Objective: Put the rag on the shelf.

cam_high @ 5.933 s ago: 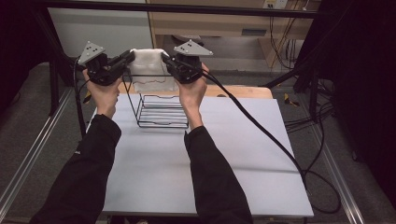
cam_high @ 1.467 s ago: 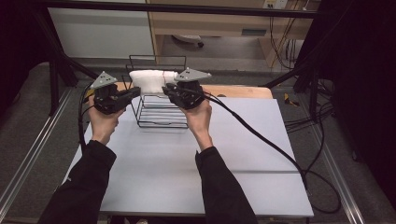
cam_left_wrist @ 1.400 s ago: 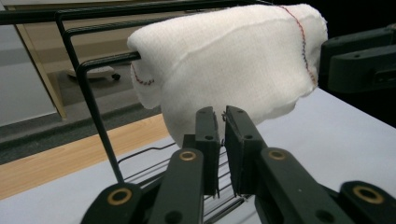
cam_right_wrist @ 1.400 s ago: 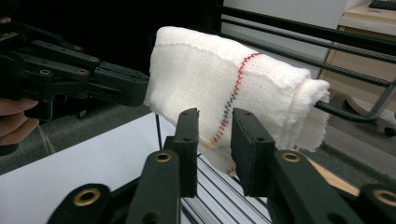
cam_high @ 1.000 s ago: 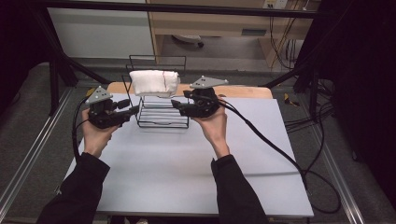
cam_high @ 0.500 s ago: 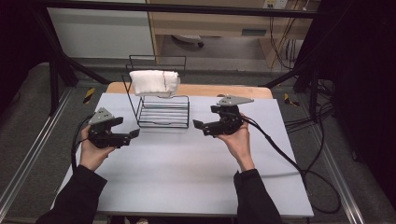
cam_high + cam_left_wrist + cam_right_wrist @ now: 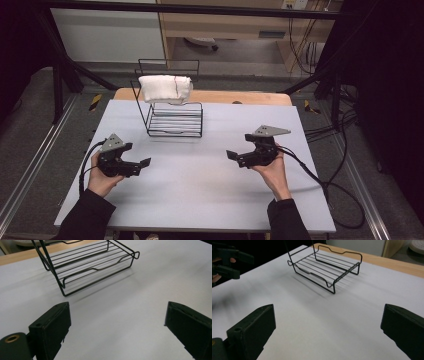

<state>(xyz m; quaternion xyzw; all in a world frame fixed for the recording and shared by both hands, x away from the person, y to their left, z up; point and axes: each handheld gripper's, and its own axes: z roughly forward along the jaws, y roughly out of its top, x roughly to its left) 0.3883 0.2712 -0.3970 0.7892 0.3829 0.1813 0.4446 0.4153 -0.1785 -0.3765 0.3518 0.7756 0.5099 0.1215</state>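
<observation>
1. The wire rack (image 7: 174,112) stands well beyond both sets of fingers, between them, with a folded white towel (image 7: 164,88) draped on its upper rail.
2. The left gripper (image 7: 141,163) has its jaws wide apart, holding nothing.
3. The right gripper (image 7: 233,156) is likewise spread and holding nothing.
4. Bare white table (image 7: 200,180) lies between fingers and rack.

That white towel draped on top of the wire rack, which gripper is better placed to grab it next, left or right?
Left, though only slightly. The folded white towel hangs over the wire rack's top left side, and the left gripper sits nearer that side than the right gripper. Both are open, empty and low over the table.
</observation>
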